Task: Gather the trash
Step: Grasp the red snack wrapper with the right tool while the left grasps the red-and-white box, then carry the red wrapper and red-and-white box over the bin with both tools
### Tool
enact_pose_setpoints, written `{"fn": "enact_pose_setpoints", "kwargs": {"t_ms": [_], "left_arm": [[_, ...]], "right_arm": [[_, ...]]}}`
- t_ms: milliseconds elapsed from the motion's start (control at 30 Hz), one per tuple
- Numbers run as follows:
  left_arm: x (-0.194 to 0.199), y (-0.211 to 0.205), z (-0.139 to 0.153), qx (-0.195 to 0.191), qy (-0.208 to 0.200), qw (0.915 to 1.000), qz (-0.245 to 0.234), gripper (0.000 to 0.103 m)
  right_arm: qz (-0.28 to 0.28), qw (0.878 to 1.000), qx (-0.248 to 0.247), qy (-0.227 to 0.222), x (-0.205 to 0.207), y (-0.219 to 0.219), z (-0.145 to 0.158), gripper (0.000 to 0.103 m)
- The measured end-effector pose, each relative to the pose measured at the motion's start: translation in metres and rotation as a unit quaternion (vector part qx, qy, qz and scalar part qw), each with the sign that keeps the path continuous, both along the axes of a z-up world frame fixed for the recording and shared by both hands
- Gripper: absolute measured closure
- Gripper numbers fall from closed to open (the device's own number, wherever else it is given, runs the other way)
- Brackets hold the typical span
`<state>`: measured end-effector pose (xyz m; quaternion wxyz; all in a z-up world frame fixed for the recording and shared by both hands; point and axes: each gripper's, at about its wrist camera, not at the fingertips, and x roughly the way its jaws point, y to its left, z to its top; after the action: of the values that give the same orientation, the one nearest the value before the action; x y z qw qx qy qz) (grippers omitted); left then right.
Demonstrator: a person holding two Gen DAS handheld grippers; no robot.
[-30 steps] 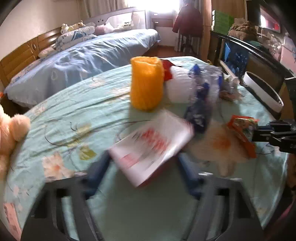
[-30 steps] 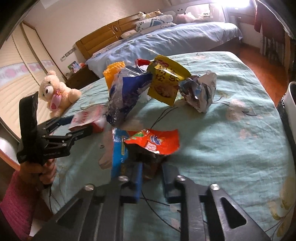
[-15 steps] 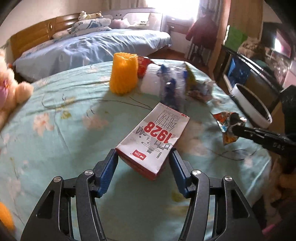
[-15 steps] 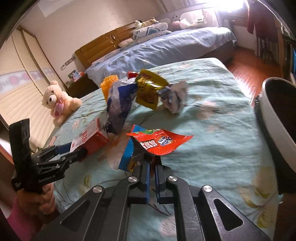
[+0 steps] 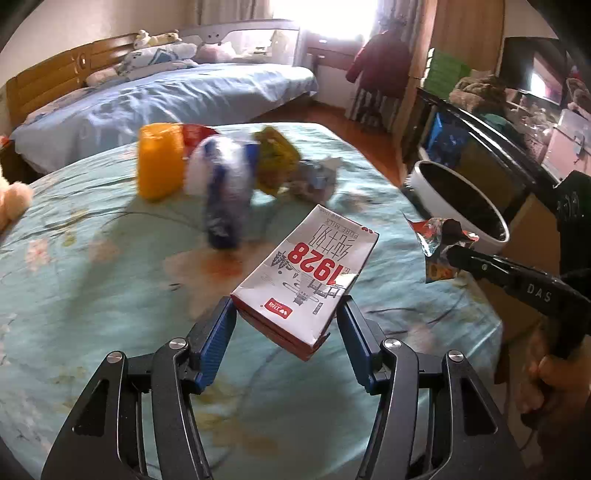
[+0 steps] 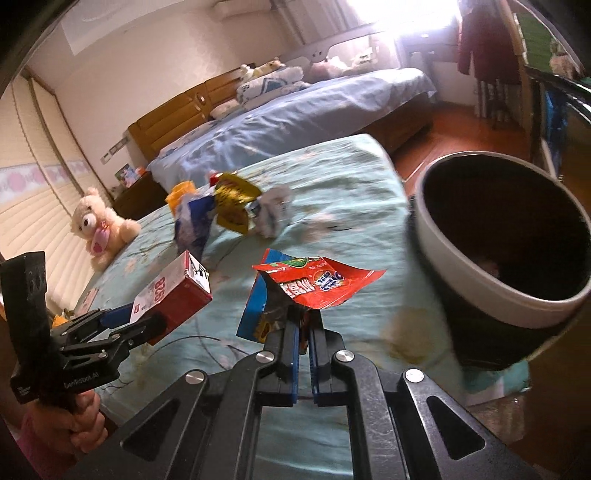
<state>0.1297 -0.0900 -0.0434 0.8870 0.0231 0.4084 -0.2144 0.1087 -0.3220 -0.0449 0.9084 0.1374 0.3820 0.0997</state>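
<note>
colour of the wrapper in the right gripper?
Red snack wrapper with a blue panel, pinched in the right gripper. Clearest in the right wrist view.

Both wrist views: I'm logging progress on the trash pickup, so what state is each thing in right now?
milk carton: lifted off the bed, tilted, clamped by the left gripper.
red snack wrapper: crumpled, torn open, pinched in the right gripper.
trash bin: open, no lid, beside the bed.
yellow snack bag: on the bed, not yet collected.
crumpled wrapper: on the bed.

Daylight glares white through the far window [image 5: 332, 22]; fisheye edges bend and darken, and the trash pile [image 5: 221, 177] is motion-blurred.
</note>
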Motion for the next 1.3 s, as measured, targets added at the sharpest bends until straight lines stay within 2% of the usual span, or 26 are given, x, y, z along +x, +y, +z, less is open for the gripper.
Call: {"fn": "enact_pose_setpoints", "kwargs": {"t_ms": [567, 1300], "left_arm": [[0.003, -0.081, 0.016, 0.01, -0.015, 0.9989, -0.044, 0.046], [0.02, -0.163, 0.028, 0.02, -0.028, 0.9949, -0.095, 0.046]], "right_arm": [[-0.077, 0.997, -0.009, -0.022, -0.027, -0.07, 0.015, 0.099], [-0.145, 0.989, -0.015, -0.03, -0.036, -0.126, 0.021, 0.099]]}}
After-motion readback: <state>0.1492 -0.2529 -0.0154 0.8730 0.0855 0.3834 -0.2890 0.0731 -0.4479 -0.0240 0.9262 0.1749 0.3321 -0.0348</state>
